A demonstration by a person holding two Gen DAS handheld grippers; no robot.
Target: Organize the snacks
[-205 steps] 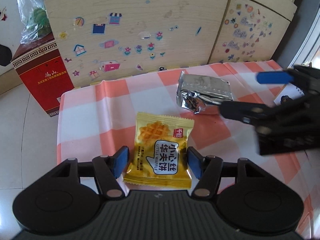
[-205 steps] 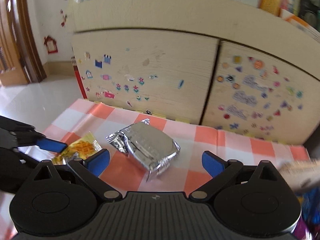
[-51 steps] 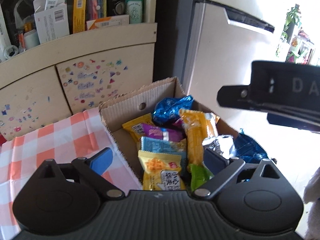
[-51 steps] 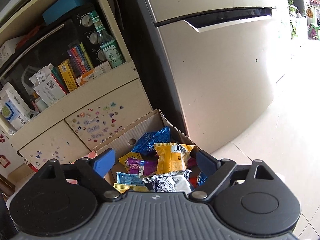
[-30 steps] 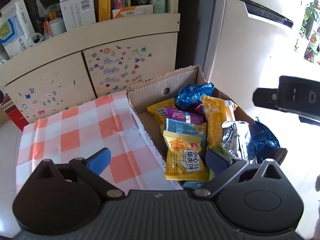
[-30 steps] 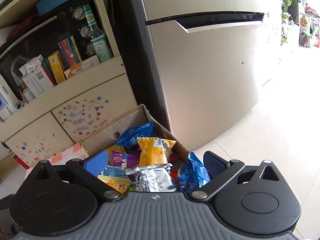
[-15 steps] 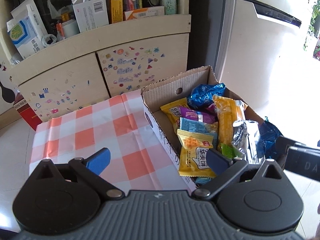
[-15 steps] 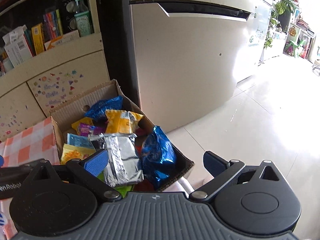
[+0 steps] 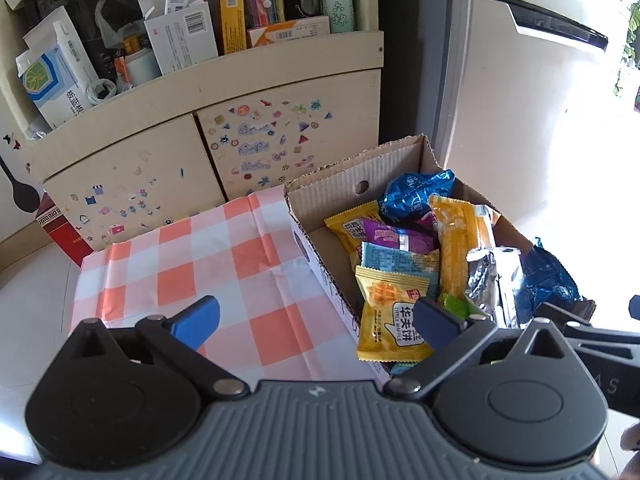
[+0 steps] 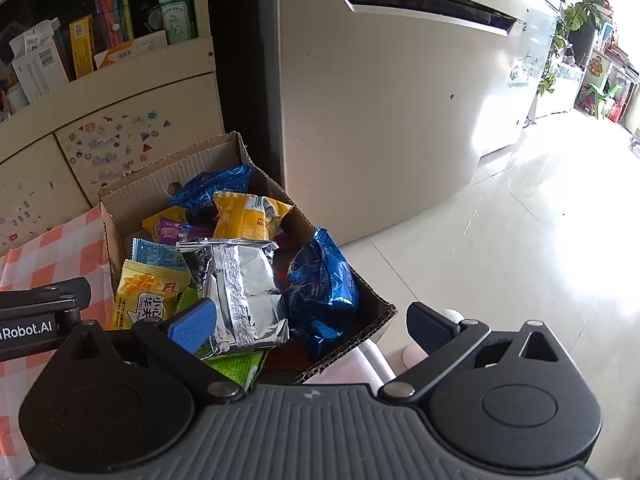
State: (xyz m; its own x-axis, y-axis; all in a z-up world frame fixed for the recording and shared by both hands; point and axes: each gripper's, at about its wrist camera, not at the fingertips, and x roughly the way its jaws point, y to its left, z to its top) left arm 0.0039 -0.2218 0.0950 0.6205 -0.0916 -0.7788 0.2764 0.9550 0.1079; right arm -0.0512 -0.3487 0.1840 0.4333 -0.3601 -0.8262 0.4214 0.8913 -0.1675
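Yellow waffle packet (image 9: 390,320) lies in the brown cardboard box (image 9: 324,194), lower centre, between the empty, spread-open left gripper (image 9: 316,322) fingers; right gripper (image 10: 310,322) likewise open, empty.

The left wrist view looks down past the left tool (image 9: 316,322) from above the checkered worktop (image 9: 224,264), facing the stickered cabinet (image 9: 208,152). The right wrist view looks down past the right tool (image 10: 310,322), facing the fridge (image 10: 380,92). Both share the nearby cardboard snack box (image 9: 332,188) (image 10: 136,192).
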